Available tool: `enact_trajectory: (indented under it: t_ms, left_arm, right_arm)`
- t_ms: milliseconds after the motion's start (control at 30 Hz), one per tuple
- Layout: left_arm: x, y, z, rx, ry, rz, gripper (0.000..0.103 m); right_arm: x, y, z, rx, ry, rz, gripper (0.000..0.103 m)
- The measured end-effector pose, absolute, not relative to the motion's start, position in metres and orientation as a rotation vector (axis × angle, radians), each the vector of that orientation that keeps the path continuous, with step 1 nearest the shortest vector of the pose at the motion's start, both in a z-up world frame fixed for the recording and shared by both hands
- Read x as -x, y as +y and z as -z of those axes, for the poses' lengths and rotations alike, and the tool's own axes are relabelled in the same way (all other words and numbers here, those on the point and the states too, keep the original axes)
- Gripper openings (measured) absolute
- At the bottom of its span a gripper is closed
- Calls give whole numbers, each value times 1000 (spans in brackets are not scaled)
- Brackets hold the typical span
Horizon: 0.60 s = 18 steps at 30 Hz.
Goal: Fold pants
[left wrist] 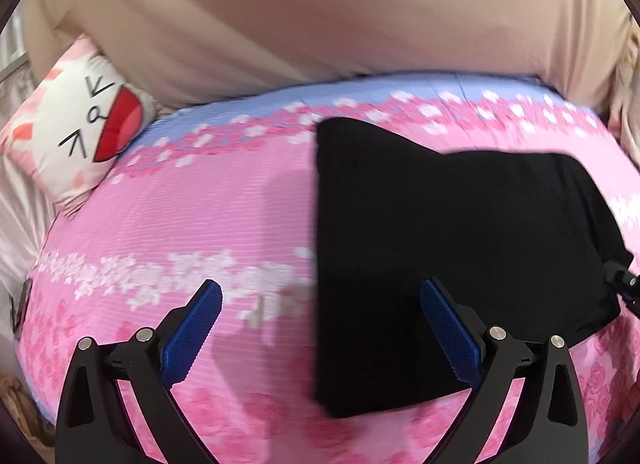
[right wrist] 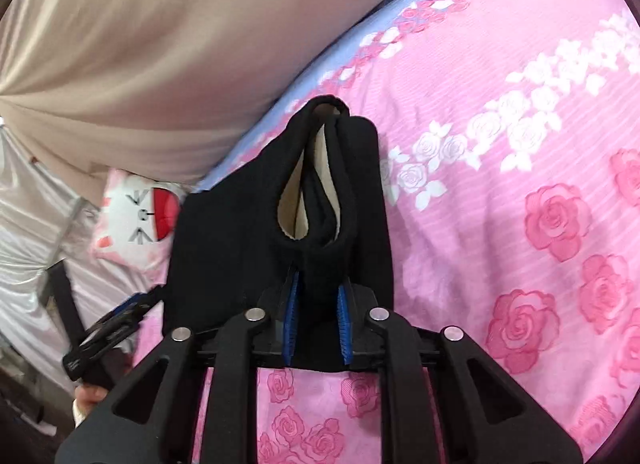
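The black pants [left wrist: 440, 256] lie folded into a thick rectangle on the pink rose-print bedspread [left wrist: 200, 215]. My left gripper [left wrist: 320, 304] is open and empty, hovering over the pants' left edge, with one blue pad [left wrist: 196, 328] over the bedspread. My right gripper [right wrist: 316, 304] is shut on an edge of the pants [right wrist: 240, 223], bunching the layers so the cream lining [right wrist: 296, 207] shows. The right gripper also shows at the right edge of the left wrist view [left wrist: 622, 284].
A white cat-face pillow [left wrist: 76, 123] lies at the bed's far left. A large beige cushion or headboard [left wrist: 320, 15] runs along the far side. Silky white fabric [right wrist: 36, 223] hangs beside the bed. The left gripper shows at lower left in the right wrist view [right wrist: 108, 328].
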<state>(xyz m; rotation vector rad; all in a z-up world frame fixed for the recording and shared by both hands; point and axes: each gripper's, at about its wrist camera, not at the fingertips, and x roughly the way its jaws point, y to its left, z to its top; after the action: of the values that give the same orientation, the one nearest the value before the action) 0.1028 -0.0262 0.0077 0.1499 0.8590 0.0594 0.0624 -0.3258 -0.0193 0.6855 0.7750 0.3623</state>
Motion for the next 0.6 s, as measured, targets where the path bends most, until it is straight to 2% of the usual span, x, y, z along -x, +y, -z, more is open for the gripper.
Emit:
enact_trajectory:
  t_ms: [100,167,200,233,400,433,467,533,600]
  left_arm:
    - [-108,-41,-1,-189,873,-66,98]
    - [-111,-46,2,-205,879,-76,98]
    - [-112,-48,1,-209,877,-76,98]
    - [-113,-49,0,-212,874,-76,98]
    - [-123,-62,2,-246,862,-68,98]
    - [-126,-66,5,-260,863,-68,98]
    - [-127,-69,7,-274,863,-70,98]
    - [-127,-72,7,-305,856,-80,98]
    - [-123,-70,2,-307,841,-56,98]
  right_arm:
    - [-66,-330,15,-703,778,-418,31]
    - [-65,-336,7,-712,758,-414,53]
    - [-63,-338,1,-691,742,-379,60]
    - [-62,-341,-6,-651,719,-339,71]
    - [-87,-334,-15,-578,737,-340,72]
    - [-92,-325,-15,-539,746,-335,66]
    - [-96,-318,-15,-499,762,-333,41]
    - [-94,-309,-18,-433,781,-297,20]
    - [-78,-317,-29,-462,747,-302,15]
